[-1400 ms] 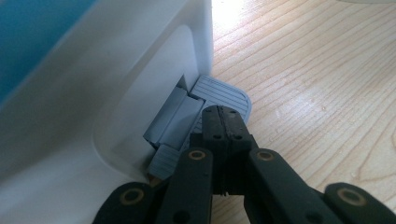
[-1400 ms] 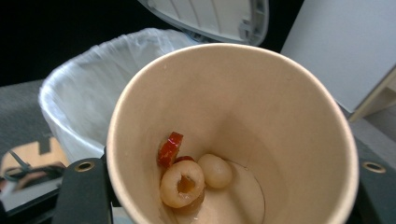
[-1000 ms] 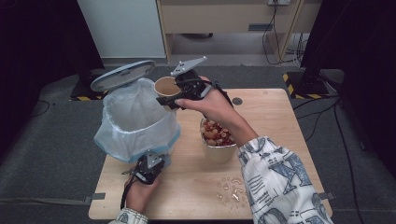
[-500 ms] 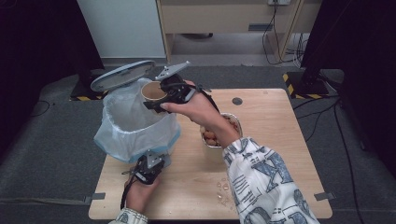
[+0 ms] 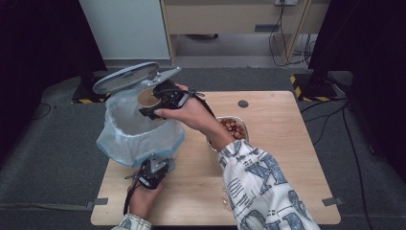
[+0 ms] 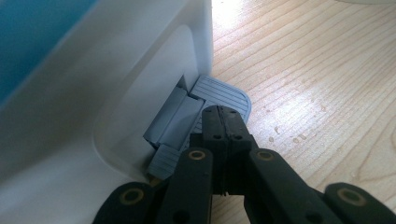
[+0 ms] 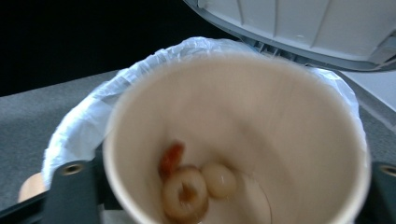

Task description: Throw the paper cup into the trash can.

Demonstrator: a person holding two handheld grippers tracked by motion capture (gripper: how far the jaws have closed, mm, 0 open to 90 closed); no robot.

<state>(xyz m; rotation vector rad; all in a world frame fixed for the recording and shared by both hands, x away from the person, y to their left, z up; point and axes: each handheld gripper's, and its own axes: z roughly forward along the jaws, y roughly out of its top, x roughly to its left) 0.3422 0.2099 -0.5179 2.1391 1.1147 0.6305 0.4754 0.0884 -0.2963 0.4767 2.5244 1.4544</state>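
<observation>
A: Paper cup (image 5: 148,99): position?
B: Over the bag-lined bin (image 5: 125,142) at the table's (image 5: 287,143) left edge, under the raised lid (image 5: 125,77). It sits between the jaws of the right gripper (image 5: 160,101). Those jaws have just been opening; whether the pads press on the cup, I cannot tell.
A: Contents?
B: In the right gripper view, the cup (image 7: 243,140) holds fruit scraps (image 7: 194,182), pale and reddish, lying at the bottom.
A: Left gripper (image 5: 152,171)?
B: Jaws clenched together, empty, tips pressing the grey pedal (image 6: 219,95) at the bin's foot.
A: Surroundings?
B: Bowl of reddish fruit (image 5: 233,128) just beside the right wrist. Lid close above the cup; nothing between cup and bag.
</observation>
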